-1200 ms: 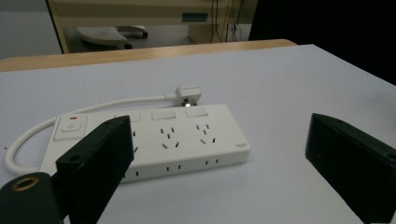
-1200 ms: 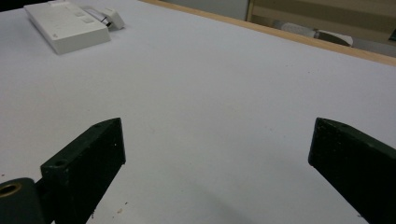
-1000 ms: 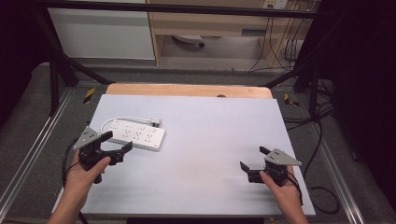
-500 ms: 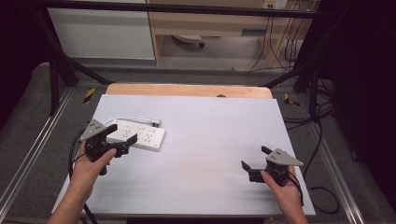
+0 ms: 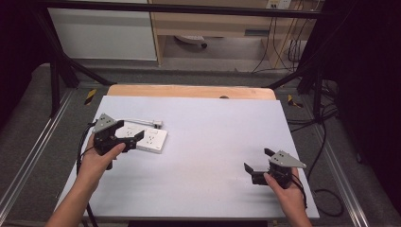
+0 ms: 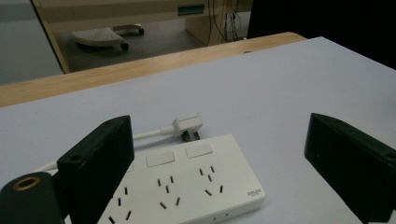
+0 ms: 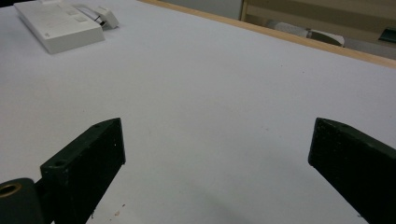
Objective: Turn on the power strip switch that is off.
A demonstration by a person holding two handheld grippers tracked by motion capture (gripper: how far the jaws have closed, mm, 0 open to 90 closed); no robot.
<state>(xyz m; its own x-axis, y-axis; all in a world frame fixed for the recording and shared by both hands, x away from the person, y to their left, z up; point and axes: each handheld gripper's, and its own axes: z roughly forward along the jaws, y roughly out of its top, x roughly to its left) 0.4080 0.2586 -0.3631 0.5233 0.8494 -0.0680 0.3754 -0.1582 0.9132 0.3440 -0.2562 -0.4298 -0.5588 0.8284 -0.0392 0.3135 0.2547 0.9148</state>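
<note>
Table (image 5: 198,189): a power strip (image 5: 146,138) lay flat on its left half. The strip's plug (image 6: 187,126) and cable lay just behind it, toward the far edge. Left gripper (image 5: 124,140): at the strip's left end, over it, jaws spread apart. Right gripper (image 5: 257,165): near the front right corner, well apart from the strip, jaws spread, bare tabletop between them. Floor beyond the far edge: a wheeled base (image 6: 100,36).

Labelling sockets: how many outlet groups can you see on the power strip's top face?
3 in full on the power strip, in a row along its length in the left gripper view: two centre, one at the right end. The left gripper's finger may hide more.
</note>
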